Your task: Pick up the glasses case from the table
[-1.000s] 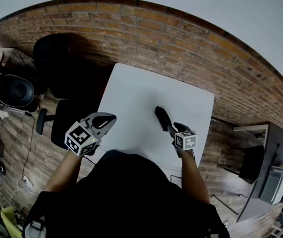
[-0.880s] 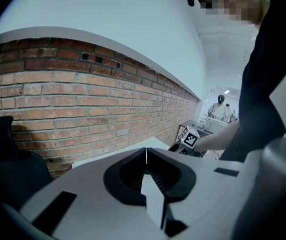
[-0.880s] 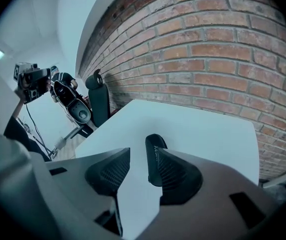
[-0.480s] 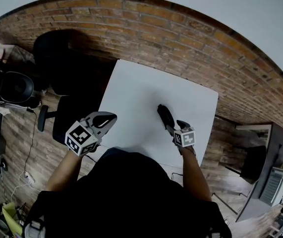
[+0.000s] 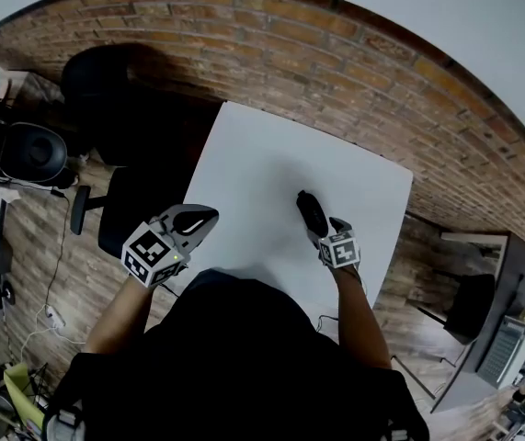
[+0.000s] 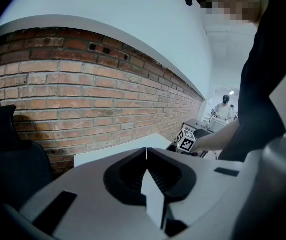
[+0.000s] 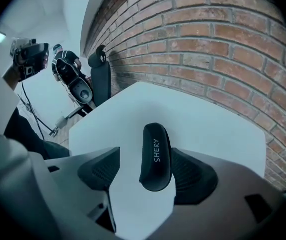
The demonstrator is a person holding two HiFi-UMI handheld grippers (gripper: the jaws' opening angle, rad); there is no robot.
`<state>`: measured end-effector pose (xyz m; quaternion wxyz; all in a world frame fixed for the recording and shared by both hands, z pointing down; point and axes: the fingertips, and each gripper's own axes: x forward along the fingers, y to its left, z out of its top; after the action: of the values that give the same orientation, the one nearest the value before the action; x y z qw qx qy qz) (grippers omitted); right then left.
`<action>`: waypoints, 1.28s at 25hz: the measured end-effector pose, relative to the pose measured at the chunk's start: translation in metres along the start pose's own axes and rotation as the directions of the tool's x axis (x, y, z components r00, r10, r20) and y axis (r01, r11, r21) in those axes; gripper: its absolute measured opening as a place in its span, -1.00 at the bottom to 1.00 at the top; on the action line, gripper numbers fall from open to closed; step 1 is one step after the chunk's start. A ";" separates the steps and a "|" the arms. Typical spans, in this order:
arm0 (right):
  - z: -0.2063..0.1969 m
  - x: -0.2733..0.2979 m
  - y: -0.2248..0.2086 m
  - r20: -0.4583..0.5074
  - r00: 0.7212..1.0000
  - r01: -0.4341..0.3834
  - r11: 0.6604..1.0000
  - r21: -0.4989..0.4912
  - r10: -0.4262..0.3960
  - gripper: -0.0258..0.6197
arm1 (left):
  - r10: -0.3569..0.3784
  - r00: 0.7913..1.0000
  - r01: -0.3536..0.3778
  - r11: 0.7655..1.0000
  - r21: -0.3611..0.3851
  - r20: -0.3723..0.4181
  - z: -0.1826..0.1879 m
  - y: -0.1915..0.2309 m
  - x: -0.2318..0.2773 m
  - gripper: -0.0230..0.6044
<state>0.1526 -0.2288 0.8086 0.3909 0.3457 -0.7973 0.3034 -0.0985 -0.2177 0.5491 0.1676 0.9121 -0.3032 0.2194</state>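
Note:
A black glasses case (image 5: 310, 211) with white lettering lies on the white table (image 5: 262, 154), toward its right side. My right gripper (image 5: 321, 233) points steeply down over the case's near end. In the right gripper view the case (image 7: 155, 156) lies between the two pads: it is close against the right pad (image 7: 193, 176), and a gap of table shows before the left pad (image 7: 100, 169). These jaws have just been opening and do not press on the case. My left gripper (image 5: 193, 220) hovers at the table's near left edge, its fingertips (image 6: 146, 153) together on nothing.
A brick wall (image 5: 336, 53) runs just behind the table's far edge. A black office chair (image 5: 106, 90) stands left of the table, also seen as a chair (image 7: 100, 76) in the right gripper view. Dark equipment (image 5: 28, 154) sits far left, a dark desk (image 5: 510, 274) far right.
My right gripper has come down and forward, so the near end of the case now lies between its jaws. The left gripper has kept its place.

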 end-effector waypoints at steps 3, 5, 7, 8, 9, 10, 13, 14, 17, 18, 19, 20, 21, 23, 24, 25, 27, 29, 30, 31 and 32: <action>-0.001 0.009 -0.003 -0.019 1.000 -0.012 1.000 0.001 0.012 0.02 | 0.006 1.000 -0.006 1.000 -0.005 -0.003 0.000 0.004 0.003 -0.89; 0.002 0.012 -0.007 -0.024 1.000 -0.003 1.000 0.003 0.003 0.03 | 0.003 1.000 -0.003 1.000 -0.002 0.001 0.002 0.007 0.006 -0.89; 0.002 0.016 -0.011 -0.028 1.000 0.012 1.000 0.006 -0.011 0.05 | -0.001 1.000 0.001 1.000 0.000 0.004 0.003 0.009 0.007 -0.89; 0.001 0.019 -0.013 -0.031 0.999 0.018 1.000 0.007 -0.017 0.06 | -0.002 1.000 0.002 1.000 -0.001 0.004 0.003 0.010 0.008 -0.89; 0.001 0.023 -0.014 -0.034 0.999 0.023 1.000 0.004 -0.023 0.06 | 0.000 1.000 0.000 1.000 -0.003 0.002 0.003 0.012 0.007 -0.89; 0.000 0.026 -0.016 -0.036 0.999 0.028 1.000 -0.001 -0.028 0.06 | 0.002 1.000 -0.002 1.000 -0.006 -0.002 0.001 0.014 0.007 -0.89; -0.006 0.035 -0.019 -0.054 0.998 0.030 1.000 0.001 -0.030 0.08 | 0.007 1.000 -0.007 1.000 -0.016 -0.017 -0.004 0.018 0.008 -0.89; -0.009 0.037 -0.020 -0.062 0.998 0.030 1.000 0.005 -0.029 0.09 | 0.006 1.000 -0.007 1.000 -0.019 -0.019 -0.005 0.019 0.007 -0.89; -0.011 0.043 -0.020 -0.077 0.996 0.039 0.999 0.008 -0.038 0.11 | 0.008 1.000 -0.009 0.999 -0.031 -0.030 -0.011 0.023 0.005 -0.89; -0.011 0.046 -0.021 -0.080 0.996 0.043 0.999 0.013 -0.042 0.12 | 0.011 0.999 -0.012 0.999 -0.035 -0.032 -0.012 0.024 0.005 -0.89; -0.012 0.049 -0.021 -0.081 0.996 0.047 0.999 0.018 -0.045 0.12 | 0.012 0.999 -0.014 0.999 -0.038 -0.034 -0.014 0.026 0.005 -0.89; -0.013 0.051 -0.022 -0.082 0.995 0.050 0.998 0.023 -0.048 0.13 | 0.013 0.999 -0.014 0.999 -0.040 -0.036 -0.015 0.027 0.005 -0.89; -0.014 0.052 -0.023 -0.084 0.995 0.053 0.998 0.025 -0.051 0.13 | 0.012 0.999 -0.013 0.999 -0.042 -0.038 -0.016 0.027 0.006 -0.89; -0.015 0.055 -0.023 -0.089 0.995 0.055 0.998 0.025 -0.052 0.13 | 0.007 0.999 -0.009 0.999 -0.045 -0.043 -0.018 0.027 0.006 -0.89; -0.016 0.056 -0.024 -0.094 0.994 0.054 0.998 0.024 -0.052 0.14 | 0.004 0.999 -0.006 0.999 -0.045 -0.045 -0.019 0.028 0.007 -0.89; -0.017 0.058 -0.024 -0.099 0.994 0.054 0.998 0.025 -0.051 0.14 | 0.002 0.999 -0.004 0.999 -0.045 -0.048 -0.019 0.028 0.007 -0.89; -0.017 0.061 -0.026 -0.104 0.993 0.056 0.998 0.029 -0.053 0.15 | -0.002 0.999 0.000 0.999 -0.046 -0.050 -0.020 0.029 0.008 -0.89; -0.018 0.064 -0.027 -0.105 0.993 0.058 0.998 0.035 -0.054 0.15 | -0.004 0.999 0.001 0.999 -0.049 -0.051 -0.021 0.030 0.008 -0.89; -0.018 0.065 -0.027 -0.106 0.993 0.059 0.998 0.038 -0.054 0.15 | -0.004 0.999 0.001 0.999 -0.051 -0.052 -0.022 0.031 0.008 -0.89; -0.019 0.067 -0.027 -0.109 0.992 0.059 0.997 0.040 -0.055 0.15 | -0.004 0.999 0.001 0.999 -0.053 -0.053 -0.022 0.031 0.008 -0.89; -0.020 0.069 -0.027 -0.114 0.992 0.061 0.997 0.039 -0.056 0.15 | -0.004 0.999 0.001 0.999 -0.055 -0.053 -0.023 0.032 0.008 -0.89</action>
<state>0.1509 -0.2508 0.8822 0.4366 0.3594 -0.7567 0.3280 -0.1196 -0.2364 0.5781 0.2008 0.9015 -0.3032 0.2348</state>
